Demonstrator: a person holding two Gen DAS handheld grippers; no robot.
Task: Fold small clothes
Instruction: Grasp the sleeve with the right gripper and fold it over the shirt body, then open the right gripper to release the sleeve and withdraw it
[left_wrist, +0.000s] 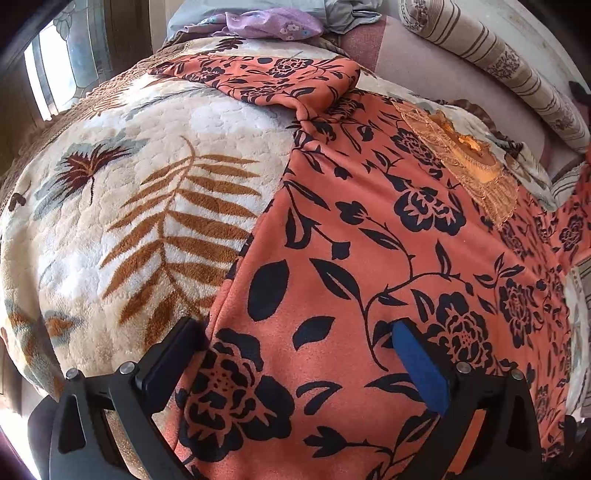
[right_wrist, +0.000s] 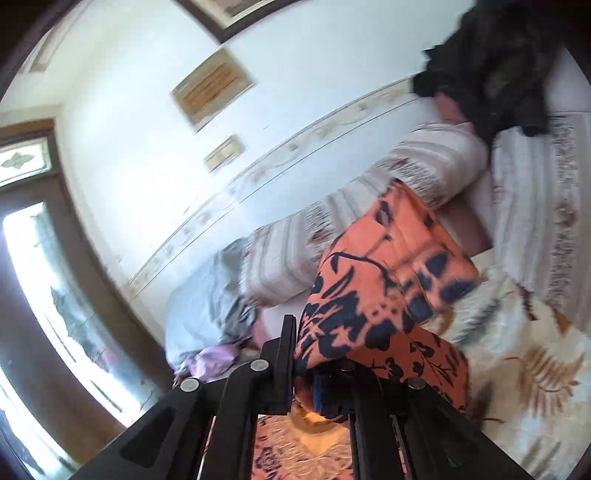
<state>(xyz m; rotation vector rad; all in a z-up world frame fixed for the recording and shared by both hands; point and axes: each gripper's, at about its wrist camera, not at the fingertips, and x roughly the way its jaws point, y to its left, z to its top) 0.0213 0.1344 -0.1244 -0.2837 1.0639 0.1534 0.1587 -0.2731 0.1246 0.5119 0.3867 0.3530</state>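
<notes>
An orange garment (left_wrist: 369, 258) with a dark floral print and a lace collar (left_wrist: 476, 166) lies spread on a cream leaf-patterned blanket (left_wrist: 129, 206). One sleeve (left_wrist: 280, 79) stretches toward the far left. My left gripper (left_wrist: 295, 350) hovers open just above the garment's hem, its fingers wide apart with nothing between them. In the right wrist view my right gripper (right_wrist: 304, 354) is shut on a bunched part of the garment (right_wrist: 388, 266), lifted off the bed and blurred. The raised cloth also shows at the right edge of the left wrist view.
Striped pillows (left_wrist: 498, 62) line the right side of the bed. A pile of grey and lilac fabrics (left_wrist: 273, 22) sits at the far end. A dark cloth (right_wrist: 491, 62) lies on the pillows. A doorway (right_wrist: 40, 280) and a wall stand beyond.
</notes>
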